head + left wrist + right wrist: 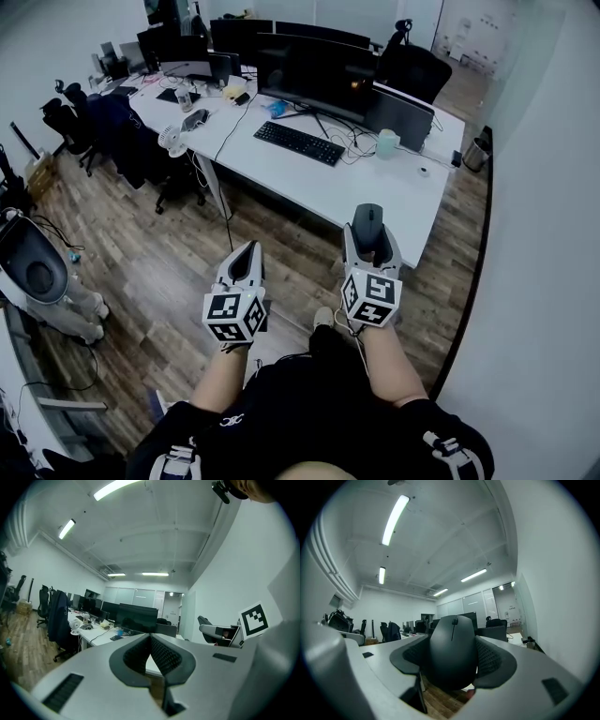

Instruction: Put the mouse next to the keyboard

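Keyboard (300,142) on desk (375,192) before monitor (314,70); mouse (368,223) nearer, rightward, perhaps over the desk's edge.

- Held forward on the left: left gripper (247,253), jaws pressed together, nothing between them.
- Held forward on the right, slightly ahead: right gripper (369,234), jaws wide, clamped on both sides of a black mouse (452,653).
- Behind both: bare forearms (225,375), side by side, apart, reaching out from dark clothing.
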Available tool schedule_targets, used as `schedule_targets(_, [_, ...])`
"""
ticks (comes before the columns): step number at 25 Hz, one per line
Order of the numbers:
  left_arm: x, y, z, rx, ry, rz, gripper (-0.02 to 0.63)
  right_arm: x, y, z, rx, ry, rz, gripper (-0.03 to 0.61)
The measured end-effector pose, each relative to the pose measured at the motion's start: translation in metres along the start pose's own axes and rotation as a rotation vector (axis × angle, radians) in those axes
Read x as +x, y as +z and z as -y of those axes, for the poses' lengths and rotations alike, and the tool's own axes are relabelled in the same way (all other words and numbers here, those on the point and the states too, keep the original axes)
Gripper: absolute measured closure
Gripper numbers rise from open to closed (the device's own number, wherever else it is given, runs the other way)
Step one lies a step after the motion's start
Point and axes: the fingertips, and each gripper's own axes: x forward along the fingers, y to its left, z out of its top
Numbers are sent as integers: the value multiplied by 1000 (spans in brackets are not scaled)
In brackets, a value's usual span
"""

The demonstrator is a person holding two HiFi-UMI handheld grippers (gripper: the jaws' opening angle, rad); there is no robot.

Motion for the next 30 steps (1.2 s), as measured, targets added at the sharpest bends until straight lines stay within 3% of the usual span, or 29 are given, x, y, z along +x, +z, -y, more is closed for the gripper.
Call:
schedule_targets(14, [110, 2, -59, 26, 22, -16, 601, 133, -20, 4, 19, 13, -10, 261])
schedule_targets(23, [240, 23, -87, 33, 17, -40, 601, 266, -17, 33, 29, 11, -47, 261])
schedule_targets(30, [359, 31, -80, 48, -9, -78, 601, 360, -22, 93, 58, -25, -83, 261])
